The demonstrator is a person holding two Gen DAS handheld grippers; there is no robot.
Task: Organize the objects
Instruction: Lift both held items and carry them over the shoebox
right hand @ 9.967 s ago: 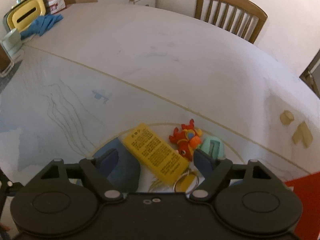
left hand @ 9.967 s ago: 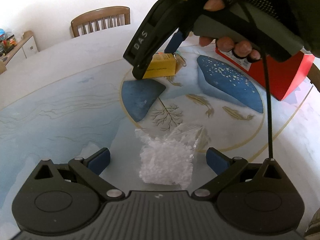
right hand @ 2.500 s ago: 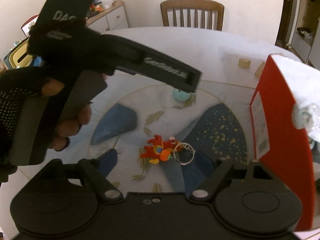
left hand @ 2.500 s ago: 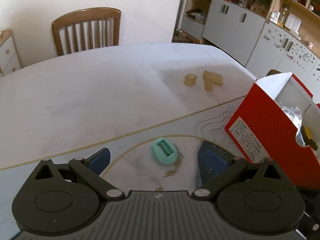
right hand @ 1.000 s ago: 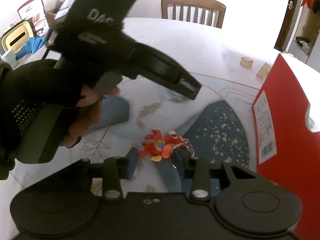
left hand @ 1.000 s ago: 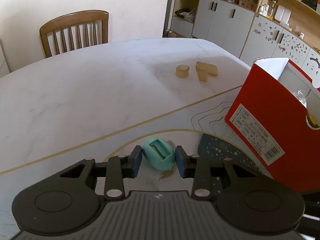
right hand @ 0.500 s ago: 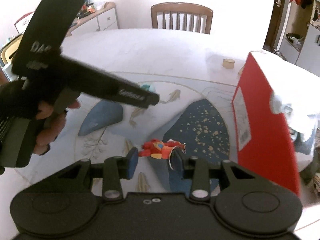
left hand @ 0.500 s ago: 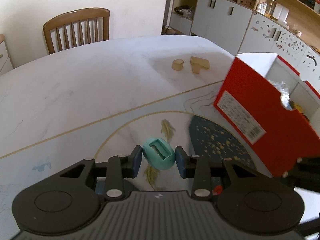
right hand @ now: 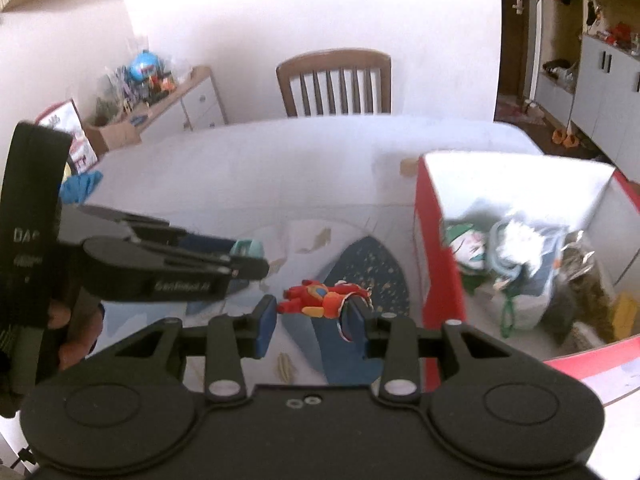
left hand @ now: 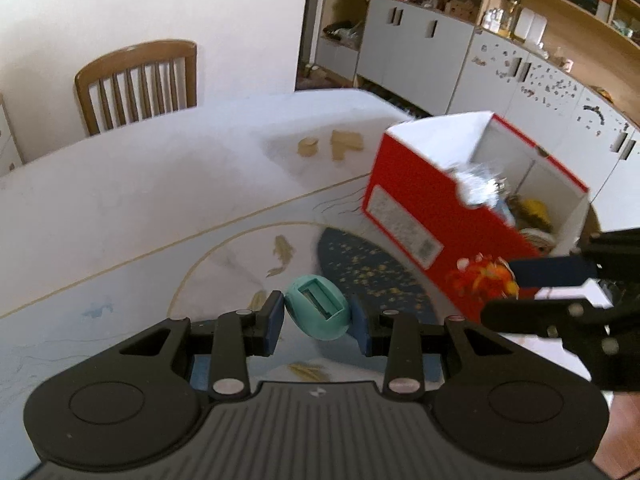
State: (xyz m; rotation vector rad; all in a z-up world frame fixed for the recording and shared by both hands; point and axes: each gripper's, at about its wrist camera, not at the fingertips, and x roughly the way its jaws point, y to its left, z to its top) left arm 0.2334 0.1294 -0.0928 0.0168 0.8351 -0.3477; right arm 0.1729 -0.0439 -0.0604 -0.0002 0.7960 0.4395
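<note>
My left gripper point(left hand: 318, 316) is shut on a teal egg-shaped object point(left hand: 318, 307) and holds it above the table. My right gripper point(right hand: 310, 312) is shut on a red and orange toy keychain point(right hand: 322, 297) and holds it in the air left of the open red box point(right hand: 436, 264). In the left wrist view the keychain point(left hand: 482, 278) hangs in front of the red box point(left hand: 412, 216), held by the right gripper point(left hand: 516, 284). In the right wrist view the left gripper point(right hand: 240, 258) with the teal object point(right hand: 247, 247) is at the left.
The red box holds several bags and items point(right hand: 520, 264). The table point(left hand: 140, 200) has a blue patterned mat point(left hand: 360, 264). Small tan wooden pieces point(left hand: 332, 145) lie at the far side. A wooden chair point(left hand: 136, 80) stands behind the table. Cabinets point(left hand: 480, 52) line the right wall.
Both grippers closed on their objects about a second ago and have lifted them off the table. The right gripper with the keychain has moved up toward the red box.
</note>
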